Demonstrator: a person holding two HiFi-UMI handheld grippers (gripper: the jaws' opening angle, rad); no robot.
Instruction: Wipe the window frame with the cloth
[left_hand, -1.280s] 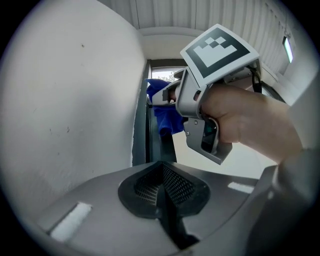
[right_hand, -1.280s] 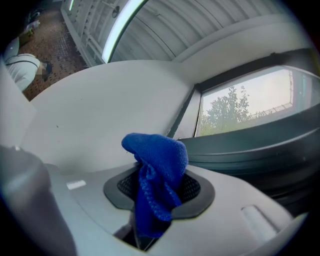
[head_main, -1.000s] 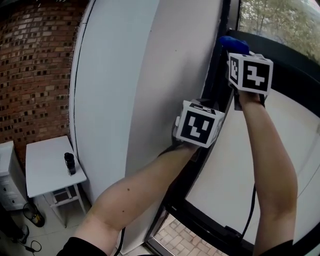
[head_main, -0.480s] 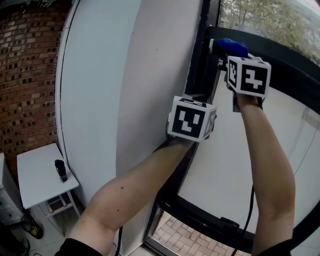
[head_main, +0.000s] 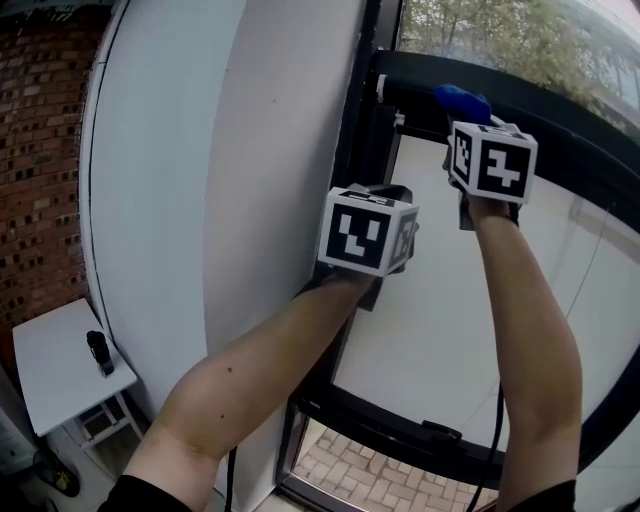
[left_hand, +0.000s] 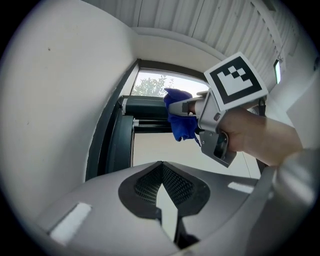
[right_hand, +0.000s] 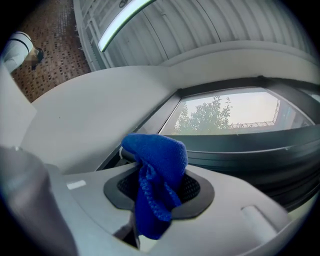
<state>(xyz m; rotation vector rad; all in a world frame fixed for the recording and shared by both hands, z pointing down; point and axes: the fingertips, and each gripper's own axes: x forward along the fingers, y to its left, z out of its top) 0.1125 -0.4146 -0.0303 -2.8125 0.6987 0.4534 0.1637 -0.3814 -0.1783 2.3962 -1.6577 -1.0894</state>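
Note:
A blue cloth (head_main: 459, 99) (right_hand: 156, 172) is bunched between the jaws of my right gripper (right_hand: 158, 176), which is shut on it. In the head view the cloth lies against the dark upper crossbar of the window frame (head_main: 560, 104), a little right of the corner with the upright (head_main: 361, 130). My left gripper (left_hand: 161, 164) is shut with nothing between its jaws. It hovers lower and to the left, by the upright (left_hand: 107, 145). The left gripper view shows the cloth (left_hand: 179, 120) hanging from the right gripper's tips.
A white wall (head_main: 200, 200) borders the frame on the left, with a brick wall (head_main: 40, 150) beyond. Below left stands a small white table (head_main: 55, 375) with a dark object (head_main: 97, 352). The lower frame rail (head_main: 400, 432) sits above brick paving (head_main: 370, 470).
The right gripper with the cloth has slid right along the upper crossbar, away from the corner. The left gripper stays near the upright. The head view has swung right.

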